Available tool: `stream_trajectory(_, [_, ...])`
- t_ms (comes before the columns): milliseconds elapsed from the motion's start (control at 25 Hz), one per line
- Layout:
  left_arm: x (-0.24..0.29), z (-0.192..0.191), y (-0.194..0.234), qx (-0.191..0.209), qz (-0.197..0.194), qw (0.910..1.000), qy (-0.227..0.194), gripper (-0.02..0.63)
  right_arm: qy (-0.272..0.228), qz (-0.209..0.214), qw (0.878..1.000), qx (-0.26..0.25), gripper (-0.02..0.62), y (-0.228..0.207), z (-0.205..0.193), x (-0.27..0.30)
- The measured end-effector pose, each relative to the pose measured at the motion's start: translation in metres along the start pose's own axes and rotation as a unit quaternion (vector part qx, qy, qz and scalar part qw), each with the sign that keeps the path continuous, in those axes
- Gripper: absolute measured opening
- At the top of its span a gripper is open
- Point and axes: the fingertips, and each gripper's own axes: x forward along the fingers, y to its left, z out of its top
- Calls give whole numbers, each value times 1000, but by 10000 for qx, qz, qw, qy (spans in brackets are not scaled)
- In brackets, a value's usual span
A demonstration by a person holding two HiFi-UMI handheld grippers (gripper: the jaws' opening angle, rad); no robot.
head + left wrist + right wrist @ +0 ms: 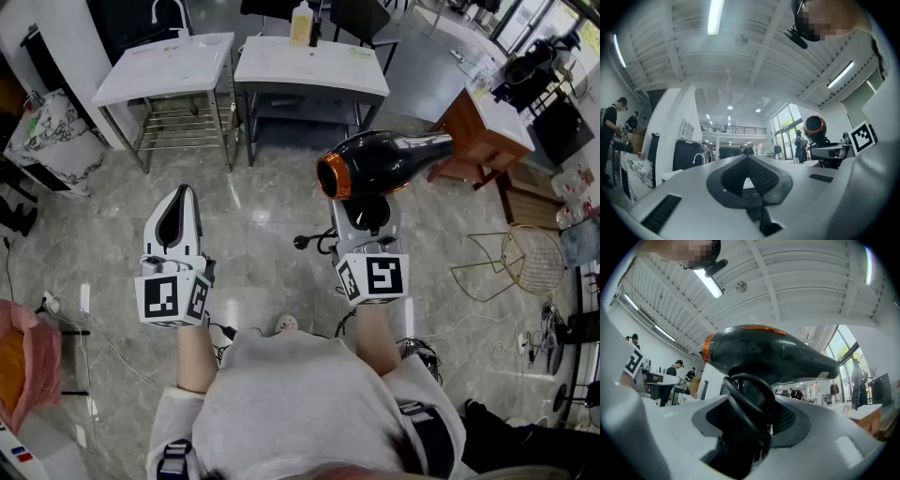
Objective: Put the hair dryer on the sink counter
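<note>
A black hair dryer with an orange ring at its rear hangs over the floor, nozzle pointing right. My right gripper is shut on its handle. In the right gripper view the dryer's body lies across the top, and the handle and a looped cord fill the space between the jaws of the right gripper. My left gripper is shut and holds nothing; its closed left gripper jaws point upward, with the hair dryer off to their right. The white sink counter with a faucet stands far ahead on the left.
Beside the sink counter stands a white table bearing a yellow bottle. A wooden cabinet and a wire frame are on the right. A cloth-covered stand and a pink bag lie left. Cables trail on the marble floor.
</note>
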Motion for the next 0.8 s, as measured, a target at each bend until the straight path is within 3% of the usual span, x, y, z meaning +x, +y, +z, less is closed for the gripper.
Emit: stream_trajectory(800, [9,-6,-4,-56,51,9999,-126,8,-74,56,9999,-40,245,-4,-7,4])
